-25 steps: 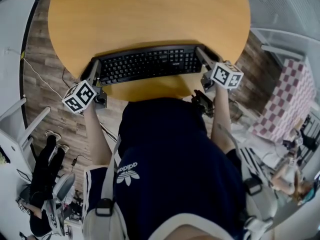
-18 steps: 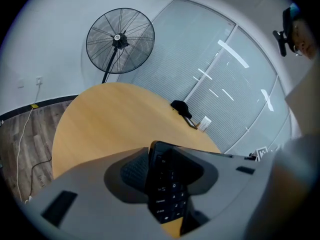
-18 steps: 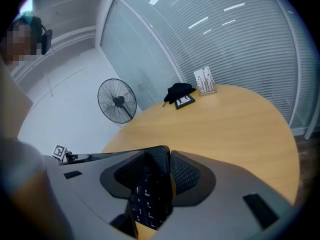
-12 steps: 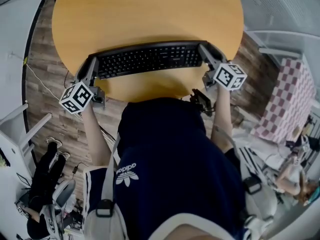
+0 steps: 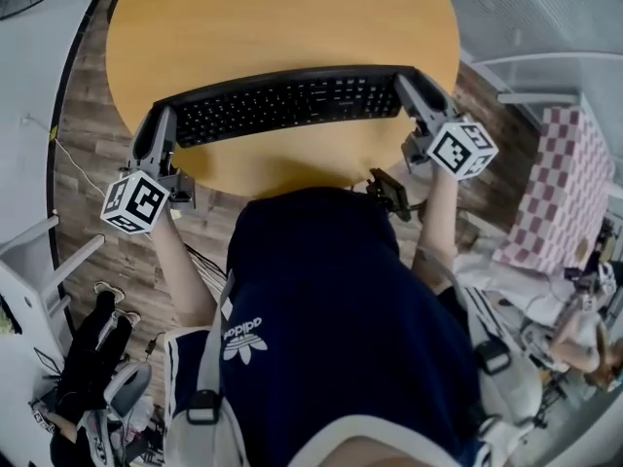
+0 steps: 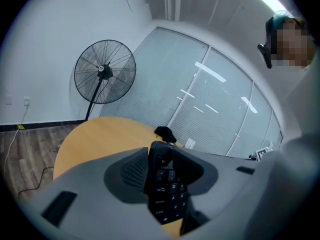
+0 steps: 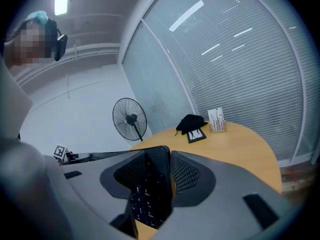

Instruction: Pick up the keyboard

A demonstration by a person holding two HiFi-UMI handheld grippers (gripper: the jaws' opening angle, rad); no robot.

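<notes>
Over the table [image 5: 282, 17], keyboard [image 5: 287, 102] runs left to right.

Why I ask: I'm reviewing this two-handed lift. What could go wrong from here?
1. The left gripper and right gripper each pinch only a short end of the keyboard. If either grip slackens, that end would likely drop onto the table.
2. The long span between them is unsupported, so uneven hand movement could twist the keyboard or pull it out of one gripper.
</notes>
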